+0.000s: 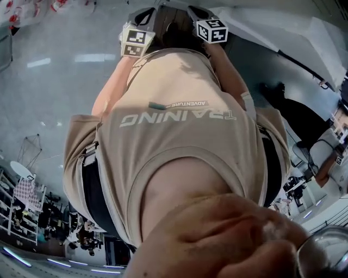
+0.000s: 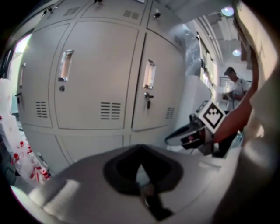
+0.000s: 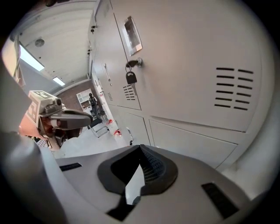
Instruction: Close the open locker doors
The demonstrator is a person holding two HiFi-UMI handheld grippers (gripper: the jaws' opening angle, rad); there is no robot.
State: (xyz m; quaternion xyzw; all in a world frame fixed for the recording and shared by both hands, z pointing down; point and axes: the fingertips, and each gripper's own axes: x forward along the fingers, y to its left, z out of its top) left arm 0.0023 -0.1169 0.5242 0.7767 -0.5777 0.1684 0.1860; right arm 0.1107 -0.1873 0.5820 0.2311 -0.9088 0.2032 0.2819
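Note:
Grey locker doors (image 2: 100,83) fill the left gripper view; those in sight lie flush with the frame, each with a recessed handle (image 2: 65,65). One door (image 2: 159,83) carries a key in its lock. In the right gripper view a locker door (image 3: 188,65) stands very near on the right, with a key and fob (image 3: 130,76) hanging from its lock. My left gripper (image 2: 140,148) is shut and holds nothing. My right gripper (image 3: 141,148) is also shut and holds nothing. Both are raised in front of my chest, the left gripper (image 1: 142,19) beside the right gripper (image 1: 202,16). Neither touches a door.
White bags with red print (image 2: 26,162) lie at the lockers' foot on the left. A person (image 2: 234,85) stands far off by shelves. The head view is mostly filled by my own beige shirt (image 1: 179,136), with grey floor (image 1: 49,81) around it.

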